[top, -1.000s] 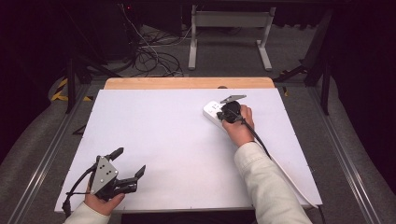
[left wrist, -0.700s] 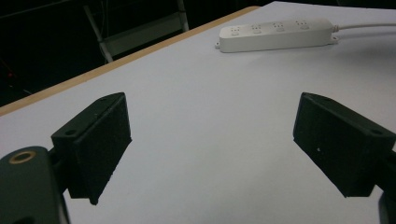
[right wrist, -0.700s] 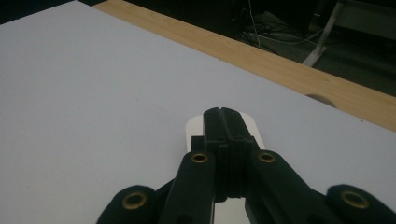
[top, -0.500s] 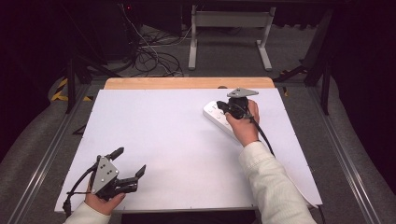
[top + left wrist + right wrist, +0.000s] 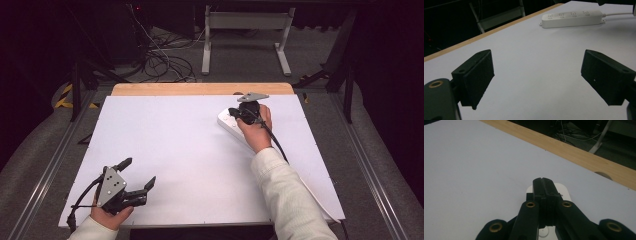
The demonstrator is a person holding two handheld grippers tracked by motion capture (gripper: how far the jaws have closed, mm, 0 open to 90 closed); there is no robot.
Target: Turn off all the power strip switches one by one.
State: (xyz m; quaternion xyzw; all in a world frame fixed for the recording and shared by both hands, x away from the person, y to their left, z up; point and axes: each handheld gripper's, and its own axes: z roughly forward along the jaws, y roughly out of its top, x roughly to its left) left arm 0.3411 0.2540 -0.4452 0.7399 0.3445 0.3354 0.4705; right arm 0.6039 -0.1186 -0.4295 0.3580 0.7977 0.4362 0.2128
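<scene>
Wide open white bench (image 5: 190,150) through the middle and left, nothing to dodge there. The 1 obstacle sits far right: a white power strip (image 5: 231,122) with its cord (image 5: 320,202) running down the right edge. The right tool (image 5: 234,112) hangs over that strip; the left tool (image 5: 137,177) sits at the near-left corner.

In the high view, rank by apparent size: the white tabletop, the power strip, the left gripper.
1. White tabletop, by far the largest.
2. Left gripper, though it sits nearer the camera.
3. Power strip, partly hidden under the right gripper.
</scene>
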